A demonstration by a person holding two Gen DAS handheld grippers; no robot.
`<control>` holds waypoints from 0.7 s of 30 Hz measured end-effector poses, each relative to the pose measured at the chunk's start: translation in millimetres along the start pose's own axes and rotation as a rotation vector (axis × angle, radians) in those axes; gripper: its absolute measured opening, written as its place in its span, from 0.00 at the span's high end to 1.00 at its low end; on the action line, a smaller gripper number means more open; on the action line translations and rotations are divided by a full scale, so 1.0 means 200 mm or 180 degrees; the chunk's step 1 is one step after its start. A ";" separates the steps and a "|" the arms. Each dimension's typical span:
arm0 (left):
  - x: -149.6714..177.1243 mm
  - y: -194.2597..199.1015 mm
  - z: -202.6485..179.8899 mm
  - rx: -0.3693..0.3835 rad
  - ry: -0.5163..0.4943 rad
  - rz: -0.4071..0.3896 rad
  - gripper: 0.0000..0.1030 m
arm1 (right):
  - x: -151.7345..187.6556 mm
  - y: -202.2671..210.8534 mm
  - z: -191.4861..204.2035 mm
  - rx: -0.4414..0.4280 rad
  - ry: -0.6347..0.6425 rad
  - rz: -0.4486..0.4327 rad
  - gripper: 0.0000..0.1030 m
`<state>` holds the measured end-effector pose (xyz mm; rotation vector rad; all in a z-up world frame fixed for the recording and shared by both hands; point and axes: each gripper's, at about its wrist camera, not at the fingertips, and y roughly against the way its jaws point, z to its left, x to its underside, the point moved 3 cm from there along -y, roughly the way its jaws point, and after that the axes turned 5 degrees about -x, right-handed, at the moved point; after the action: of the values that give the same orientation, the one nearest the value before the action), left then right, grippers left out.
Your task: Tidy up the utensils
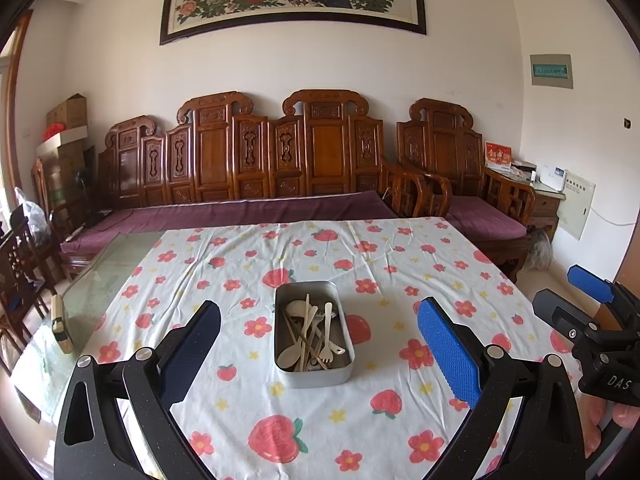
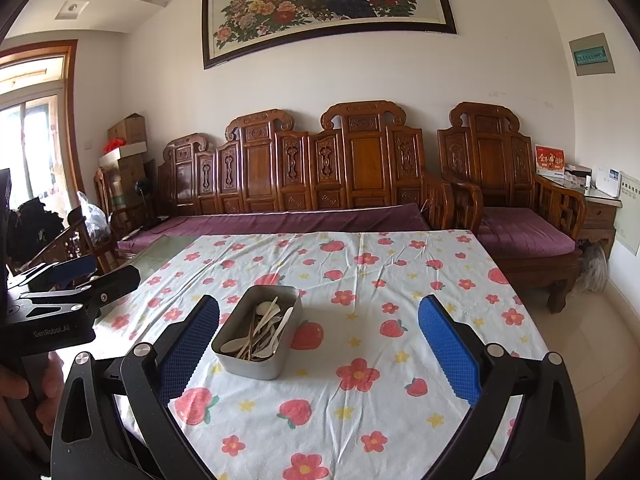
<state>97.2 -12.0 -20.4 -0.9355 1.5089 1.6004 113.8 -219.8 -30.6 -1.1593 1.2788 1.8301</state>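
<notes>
Grey tin point(image 1: 313, 376) sits mid-table on the flowered cloth point(image 1: 360, 420). All the utensils point(image 1: 310, 340) we can see (pale spoons, a fork, chopsticks) lie heaped inside it, crossed, not sorted by kind. None lies loose on the cloth. Left gripper point(image 1: 320, 356) and right gripper point(image 2: 320, 354) both hang near the tin, jaws wide apart, holding nothing. We judge this fits either utensils gathered in, or a jumble awaiting sorting.
</notes>
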 end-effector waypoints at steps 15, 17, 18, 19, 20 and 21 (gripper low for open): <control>0.00 0.01 0.01 -0.0017 0.0024 -0.0021 0.08 | 0.00 0.00 0.02 -0.0001 0.0003 -0.0014 0.03; 0.00 0.01 0.01 -0.0015 0.0024 -0.0020 0.08 | 0.00 0.00 0.02 -0.0004 -0.0001 -0.0014 0.03; 0.00 0.01 0.01 -0.0015 0.0022 -0.0020 0.08 | 0.00 0.00 0.02 -0.0003 -0.0003 -0.0015 0.03; 0.00 0.01 0.01 -0.0016 0.0020 -0.0022 0.08 | 0.00 0.00 0.02 -0.0004 -0.0003 -0.0016 0.03; 0.00 0.01 0.01 -0.0024 0.0020 -0.0024 0.08 | 0.01 0.00 0.03 -0.0005 -0.0002 -0.0018 0.03; -0.01 0.02 0.01 -0.0026 0.0024 -0.0023 0.08 | 0.00 0.00 0.03 -0.0003 0.0001 -0.0017 0.03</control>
<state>95.2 -10.3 -17.5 -0.9514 1.5035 1.6006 111.2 -215.1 -30.2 -1.1623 1.2740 1.8268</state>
